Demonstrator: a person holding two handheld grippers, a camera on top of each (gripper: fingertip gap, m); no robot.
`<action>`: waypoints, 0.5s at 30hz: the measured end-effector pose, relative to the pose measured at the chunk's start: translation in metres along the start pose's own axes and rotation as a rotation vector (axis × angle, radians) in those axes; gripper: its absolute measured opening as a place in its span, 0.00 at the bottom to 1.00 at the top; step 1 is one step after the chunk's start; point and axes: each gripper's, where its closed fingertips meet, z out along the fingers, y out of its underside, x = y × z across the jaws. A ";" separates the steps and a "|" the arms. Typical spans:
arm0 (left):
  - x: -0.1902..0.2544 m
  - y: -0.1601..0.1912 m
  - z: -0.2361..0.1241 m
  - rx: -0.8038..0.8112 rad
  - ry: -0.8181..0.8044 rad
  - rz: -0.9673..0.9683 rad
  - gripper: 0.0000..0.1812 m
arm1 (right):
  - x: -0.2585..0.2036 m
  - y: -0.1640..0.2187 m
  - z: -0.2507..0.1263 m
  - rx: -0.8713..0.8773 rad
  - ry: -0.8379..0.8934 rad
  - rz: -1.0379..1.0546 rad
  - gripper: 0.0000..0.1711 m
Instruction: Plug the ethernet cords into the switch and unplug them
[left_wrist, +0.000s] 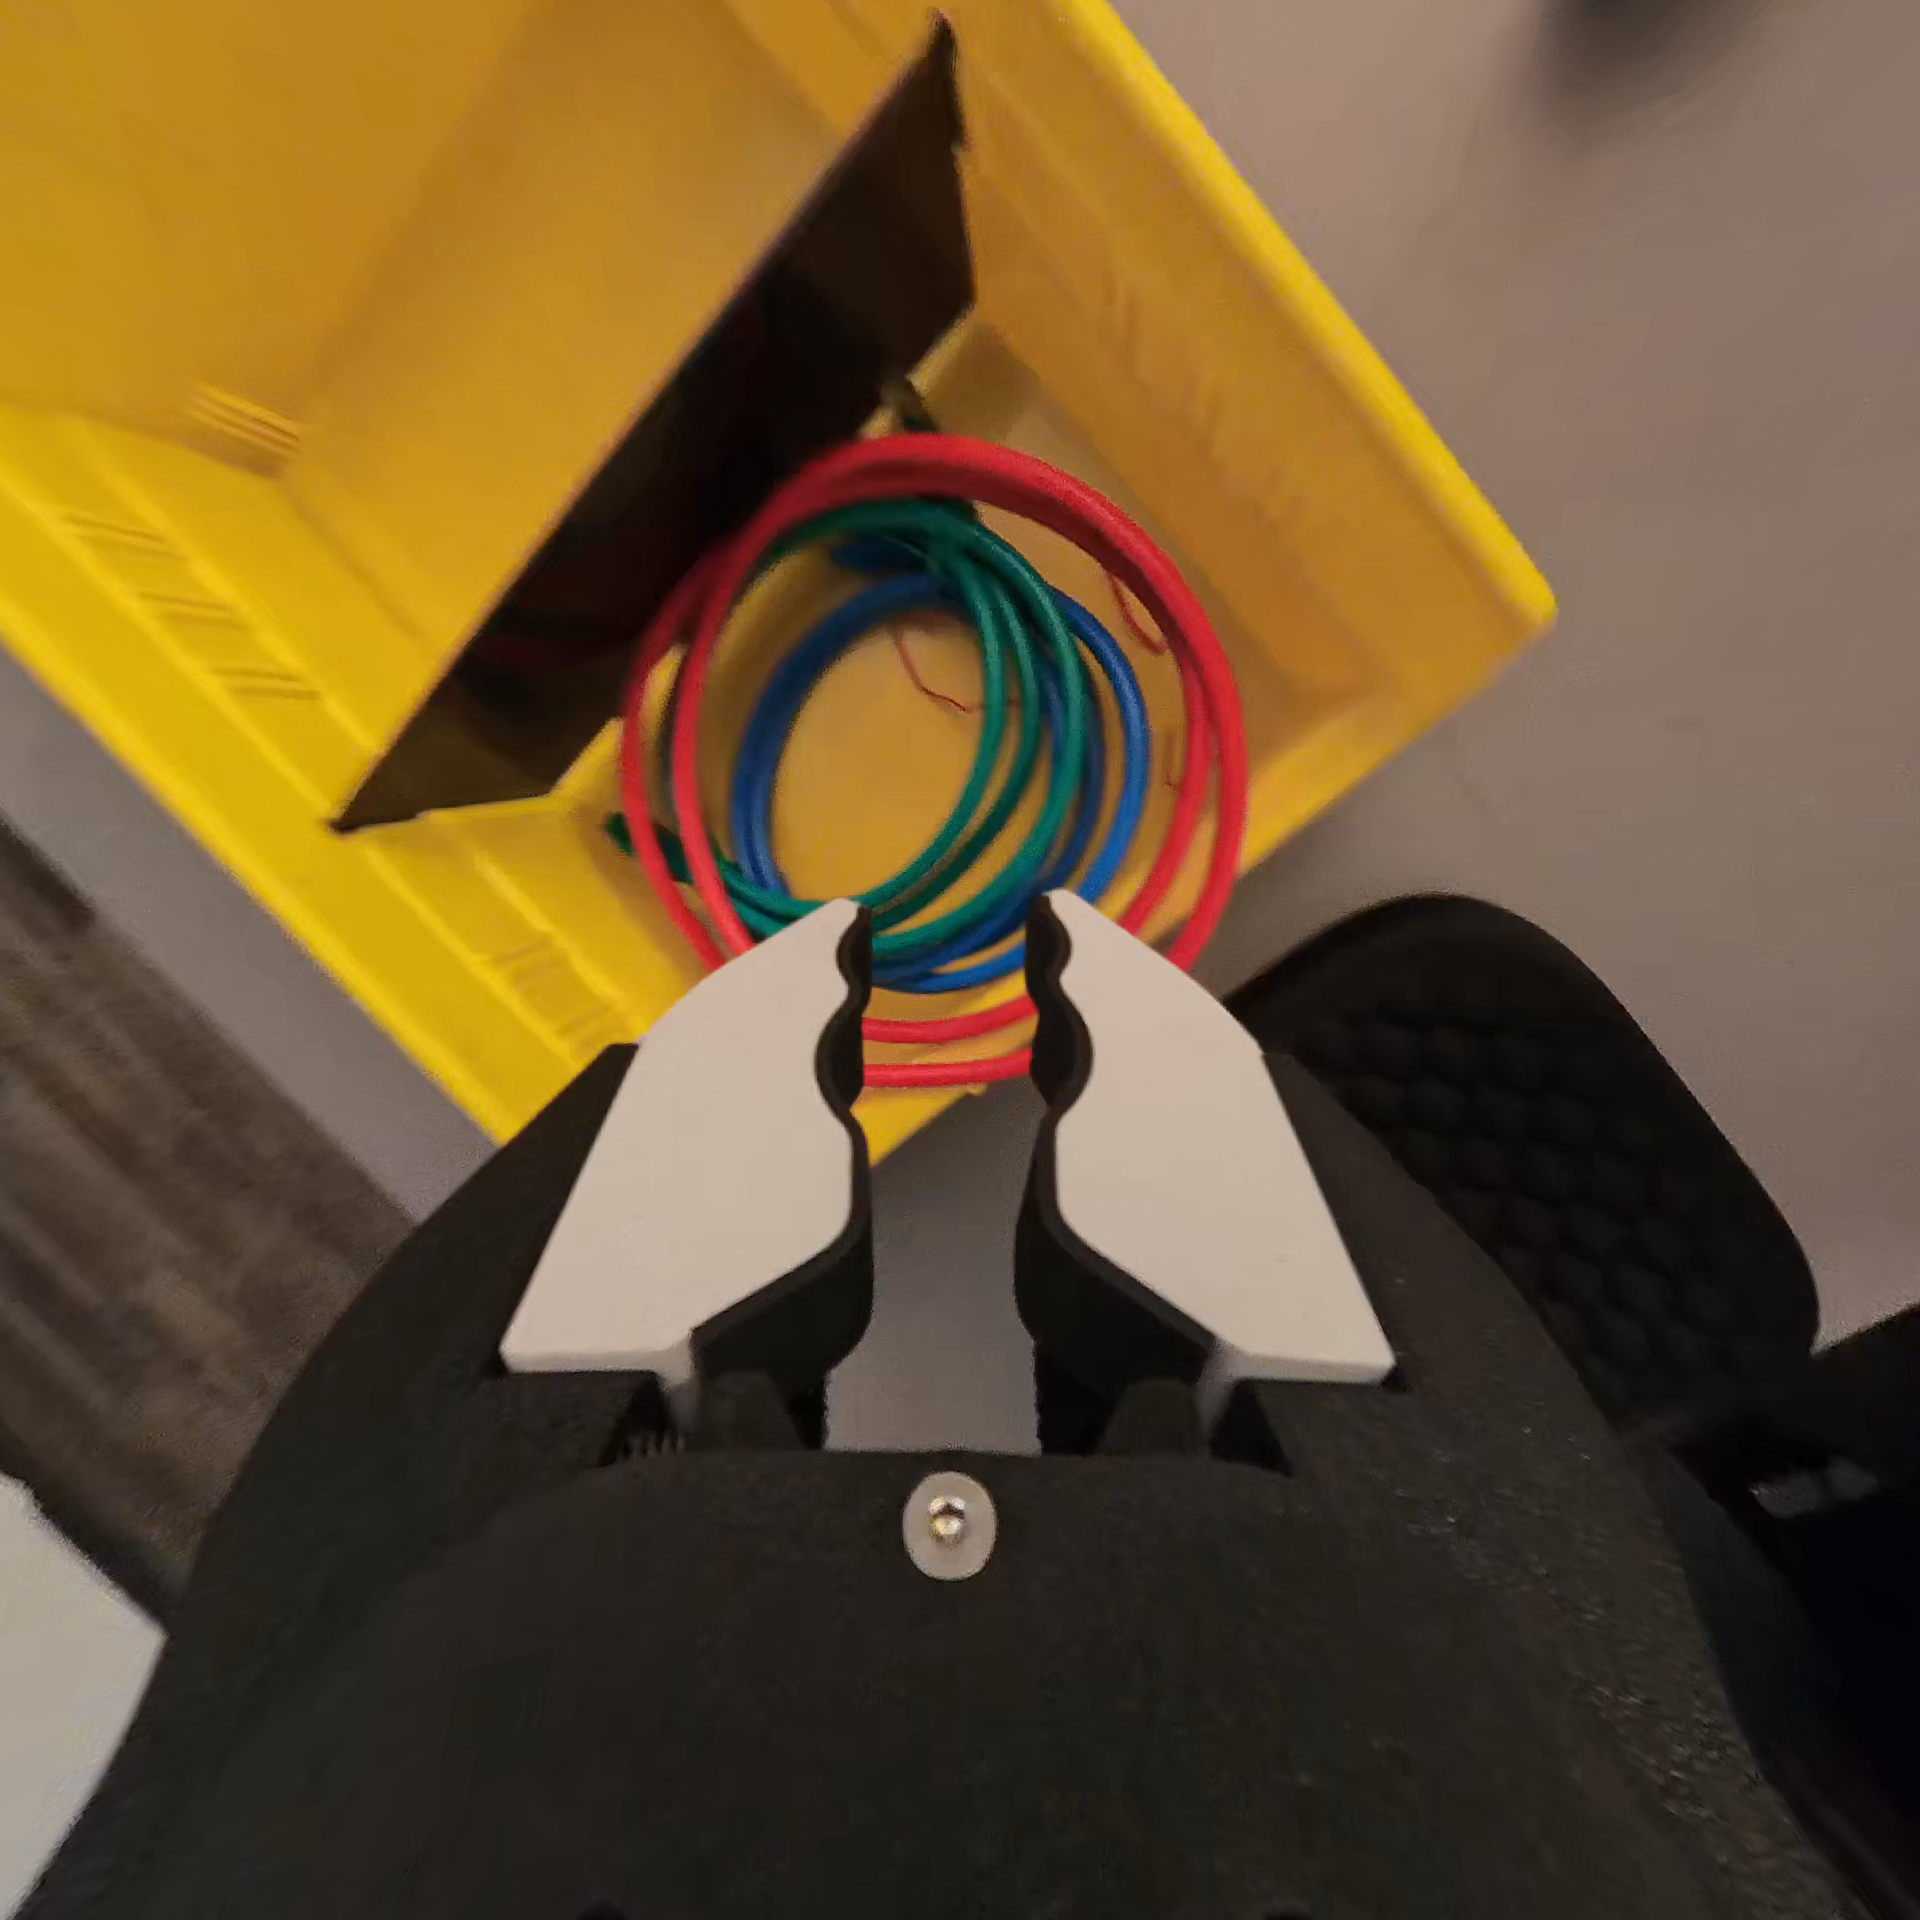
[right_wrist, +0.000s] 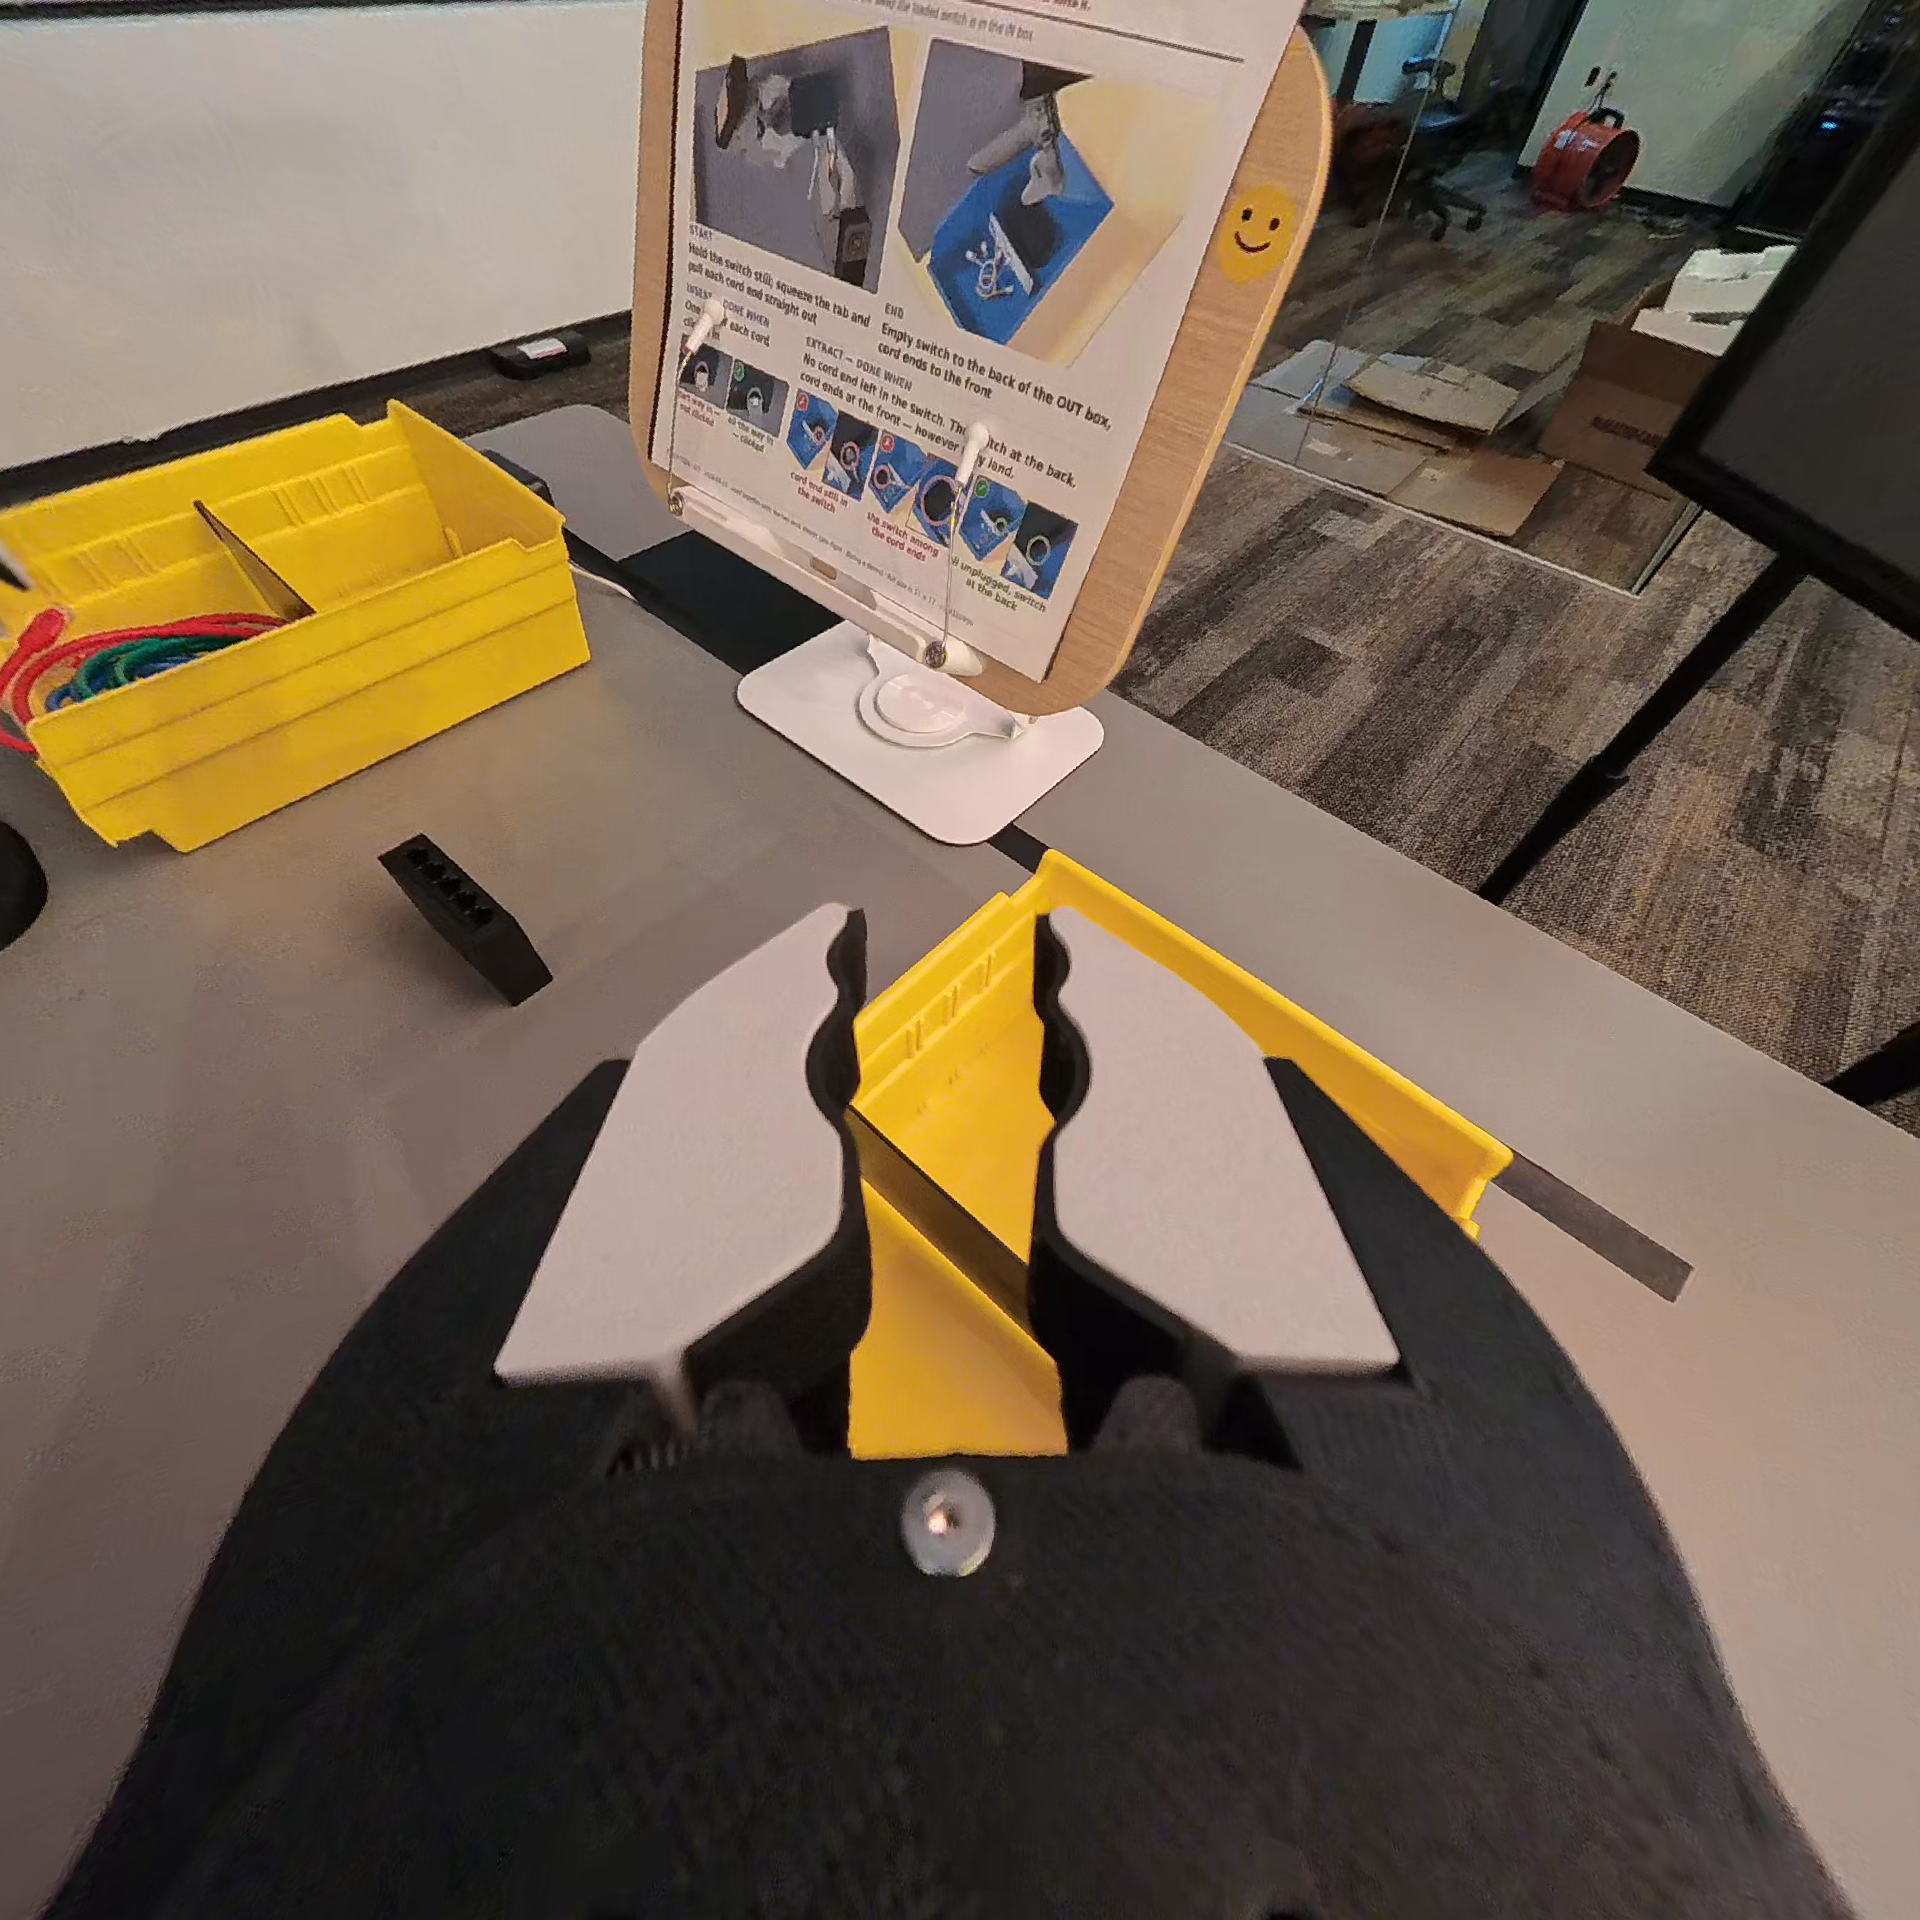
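Note:
In the left wrist view, coiled red (left_wrist: 1174, 582), green (left_wrist: 1023, 665) and blue (left_wrist: 774, 748) ethernet cords lie in the front compartment of a yellow bin (left_wrist: 1299, 395) with a black divider (left_wrist: 727, 468). My left gripper (left_wrist: 948, 920) is open and empty, hovering over the near side of the coils. In the right wrist view, the black switch (right_wrist: 468, 920) lies alone on the grey table (right_wrist: 260, 1091), ports facing up and left. My right gripper (right_wrist: 948, 925) is open and empty above a second yellow bin (right_wrist: 1247, 1008). The first bin (right_wrist: 343, 644) with the cords (right_wrist: 125, 655) sits at the far left.
A wooden board with an instruction sheet (right_wrist: 935, 312) stands on a white base (right_wrist: 935, 748) at the table's far edge. A black rounded object (left_wrist: 1538, 1132) lies right of the left gripper. The second bin holds a black divider (right_wrist: 935, 1195). The floor lies beyond the table's right edge. My right fingertips sit around 60 cm from my left ones. Left tips and right tips are each some 30 cm from the black switch (right_wrist: 468, 920).

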 end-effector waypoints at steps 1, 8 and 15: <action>0.007 0.006 0.003 0.019 0.019 0.009 0.16 | 0.000 0.001 0.001 -0.008 0.002 -0.009 0.19; 0.061 0.017 0.022 0.107 0.108 0.125 0.23 | -0.004 0.007 0.014 -0.071 0.010 -0.047 0.19; 0.047 0.025 0.041 0.059 0.023 0.156 0.21 | -0.015 0.014 0.025 -0.141 0.008 -0.167 0.19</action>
